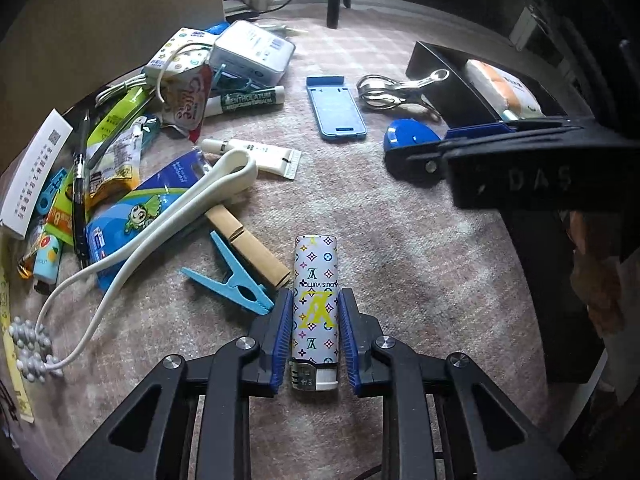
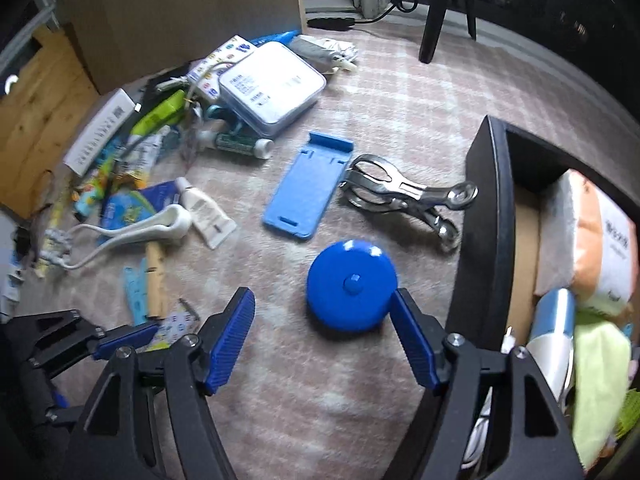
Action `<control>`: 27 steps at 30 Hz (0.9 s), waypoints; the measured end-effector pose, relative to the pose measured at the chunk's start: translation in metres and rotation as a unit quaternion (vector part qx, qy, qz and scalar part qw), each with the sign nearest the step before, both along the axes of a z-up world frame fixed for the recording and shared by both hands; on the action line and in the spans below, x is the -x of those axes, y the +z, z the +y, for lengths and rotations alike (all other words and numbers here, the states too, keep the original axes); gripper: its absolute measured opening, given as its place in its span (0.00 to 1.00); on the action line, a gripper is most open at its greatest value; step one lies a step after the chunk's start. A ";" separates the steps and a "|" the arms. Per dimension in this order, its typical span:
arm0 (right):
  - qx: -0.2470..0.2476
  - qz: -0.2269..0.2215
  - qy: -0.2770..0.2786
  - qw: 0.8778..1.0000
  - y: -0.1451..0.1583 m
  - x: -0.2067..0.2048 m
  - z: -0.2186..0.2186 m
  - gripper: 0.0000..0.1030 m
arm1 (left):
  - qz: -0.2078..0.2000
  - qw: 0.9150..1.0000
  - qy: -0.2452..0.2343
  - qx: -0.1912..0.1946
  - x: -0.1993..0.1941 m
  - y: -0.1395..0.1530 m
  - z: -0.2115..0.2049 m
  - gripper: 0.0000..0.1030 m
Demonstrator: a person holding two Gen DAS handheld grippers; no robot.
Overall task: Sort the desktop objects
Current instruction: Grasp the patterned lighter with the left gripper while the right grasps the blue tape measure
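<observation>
A white patterned lighter [image 1: 316, 304] lies on the pink cloth, and my left gripper [image 1: 314, 304] is shut on it, with a blue pad against each long side. The right wrist view shows the same gripper [image 2: 132, 336] at the lower left with the lighter [image 2: 178, 326] in it. My right gripper [image 2: 322, 298] stands open over a round blue case [image 2: 352, 284]; its right fingertip [image 2: 404, 304] is at the case's edge and its left fingertip stays well clear. In the left wrist view the right gripper [image 1: 420, 156] covers part of the blue case [image 1: 408, 134].
A black bin [image 2: 484, 216] at the right holds packets and cloths. A blue phone stand [image 2: 304, 188] and a metal clip [image 2: 400, 196] lie mid-table. To the left sit a blue clothespin [image 1: 236, 284], a wooden peg [image 1: 248, 248], a white massager [image 1: 160, 224], tubes, packets and a white box [image 1: 252, 52].
</observation>
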State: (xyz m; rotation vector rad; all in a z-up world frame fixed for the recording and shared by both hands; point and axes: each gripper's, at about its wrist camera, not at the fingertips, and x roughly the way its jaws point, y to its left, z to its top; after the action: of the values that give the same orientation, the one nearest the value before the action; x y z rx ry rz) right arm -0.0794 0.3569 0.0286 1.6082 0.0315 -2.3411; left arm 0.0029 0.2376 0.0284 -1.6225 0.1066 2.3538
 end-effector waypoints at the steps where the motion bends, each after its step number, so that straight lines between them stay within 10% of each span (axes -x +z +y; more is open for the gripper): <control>1: -0.002 0.005 -0.011 1.000 0.001 -0.002 0.003 0.68 | 0.000 1.000 0.002 -0.002 0.000 0.000 -0.001 0.21; 16: -0.099 0.017 0.025 0.995 -0.014 0.006 -0.031 0.65 | 0.007 0.999 0.027 -0.024 -0.012 -0.003 -0.028 0.21; 18: -0.085 0.019 0.028 0.996 -0.012 0.005 -0.030 0.48 | 0.007 0.999 0.030 -0.027 -0.014 -0.003 -0.030 0.21; 27: -0.045 0.017 0.012 0.999 -0.008 -0.002 -0.020 0.48 | 0.006 0.998 0.045 -0.037 0.001 -0.007 -0.027 0.21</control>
State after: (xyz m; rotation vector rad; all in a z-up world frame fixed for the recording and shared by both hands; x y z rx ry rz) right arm -0.0770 0.3374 0.0208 1.5991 0.1640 -2.3799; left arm 0.0024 0.2108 0.0214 -1.6095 -0.0513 2.4050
